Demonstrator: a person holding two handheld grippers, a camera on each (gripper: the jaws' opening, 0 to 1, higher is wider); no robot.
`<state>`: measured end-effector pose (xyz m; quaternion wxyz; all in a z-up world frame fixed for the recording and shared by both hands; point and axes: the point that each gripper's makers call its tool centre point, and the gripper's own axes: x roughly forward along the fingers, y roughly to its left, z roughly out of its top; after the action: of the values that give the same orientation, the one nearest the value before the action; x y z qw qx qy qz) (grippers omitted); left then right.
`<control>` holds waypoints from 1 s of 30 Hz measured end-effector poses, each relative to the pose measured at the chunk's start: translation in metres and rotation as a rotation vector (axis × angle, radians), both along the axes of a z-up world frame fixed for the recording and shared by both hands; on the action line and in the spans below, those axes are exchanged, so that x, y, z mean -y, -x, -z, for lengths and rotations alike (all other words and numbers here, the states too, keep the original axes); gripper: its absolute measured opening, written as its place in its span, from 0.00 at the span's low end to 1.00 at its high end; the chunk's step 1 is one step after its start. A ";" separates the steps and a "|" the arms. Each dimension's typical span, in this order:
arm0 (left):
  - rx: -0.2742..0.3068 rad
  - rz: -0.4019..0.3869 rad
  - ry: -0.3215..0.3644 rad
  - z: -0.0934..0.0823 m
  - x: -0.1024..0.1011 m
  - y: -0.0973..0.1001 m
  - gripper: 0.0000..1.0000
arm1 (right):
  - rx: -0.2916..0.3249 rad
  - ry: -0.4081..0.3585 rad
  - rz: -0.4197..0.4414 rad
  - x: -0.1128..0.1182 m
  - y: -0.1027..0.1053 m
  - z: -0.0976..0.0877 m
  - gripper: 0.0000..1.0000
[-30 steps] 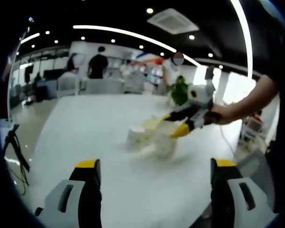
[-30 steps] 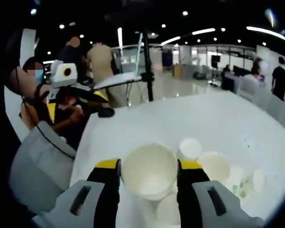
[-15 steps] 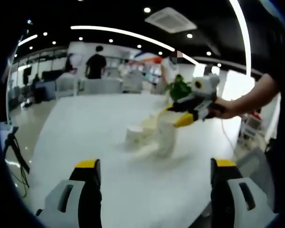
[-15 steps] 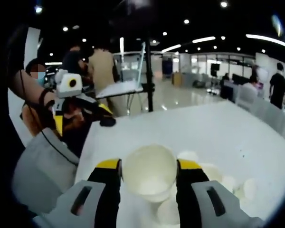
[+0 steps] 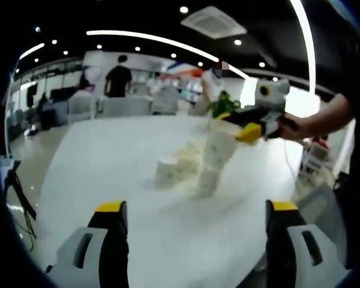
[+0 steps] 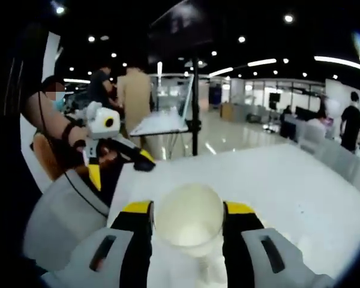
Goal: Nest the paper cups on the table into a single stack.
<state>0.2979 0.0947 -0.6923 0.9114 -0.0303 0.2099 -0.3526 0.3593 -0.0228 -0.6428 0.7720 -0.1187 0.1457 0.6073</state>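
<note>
A white paper cup (image 6: 188, 220) sits between the jaws of my right gripper (image 6: 188, 231), which is shut on it. Seen from the left gripper view, that right gripper (image 5: 235, 127) holds the cup (image 5: 218, 149) tilted in the air, its base just over another cup (image 5: 207, 180) standing on the white table (image 5: 102, 180). More cups (image 5: 167, 168) cluster beside it. The cup under the held one also shows blurred in the right gripper view (image 6: 209, 270). My left gripper (image 5: 195, 240) is open near the table's front edge with nothing between its jaws; a person's hand holds it (image 6: 123, 163) at the table's left edge.
A green plant (image 5: 221, 108) stands at the far side of the table. A tripod (image 5: 18, 186) is on the floor to the left. A dark stand (image 6: 195, 102) with a tilted board rises beyond the table (image 6: 288, 180). People stand in the background.
My right gripper has risen with the cup in it, from low among the cluster to above the standing cup. The left gripper has stayed open and still.
</note>
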 end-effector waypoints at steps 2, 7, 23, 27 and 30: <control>-0.002 0.003 -0.002 0.001 0.000 0.001 0.95 | 0.002 -0.003 0.000 0.002 0.002 -0.003 0.42; -0.006 0.002 -0.004 0.003 -0.002 0.001 0.95 | 0.012 -0.018 0.014 0.008 0.009 -0.012 0.42; -0.010 0.018 -0.005 0.000 0.005 -0.004 0.95 | -0.059 -0.039 0.052 0.033 0.031 0.003 0.42; -0.016 0.016 -0.004 0.001 0.005 -0.003 0.95 | -0.085 -0.052 0.057 0.035 0.037 0.011 0.42; -0.020 0.019 -0.005 0.002 0.005 -0.001 0.95 | -0.105 -0.058 0.051 0.035 0.044 0.019 0.42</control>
<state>0.2992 0.0897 -0.6941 0.9060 -0.0295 0.2200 -0.3603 0.3154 -0.0577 -0.6621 0.7815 -0.0603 0.1711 0.5970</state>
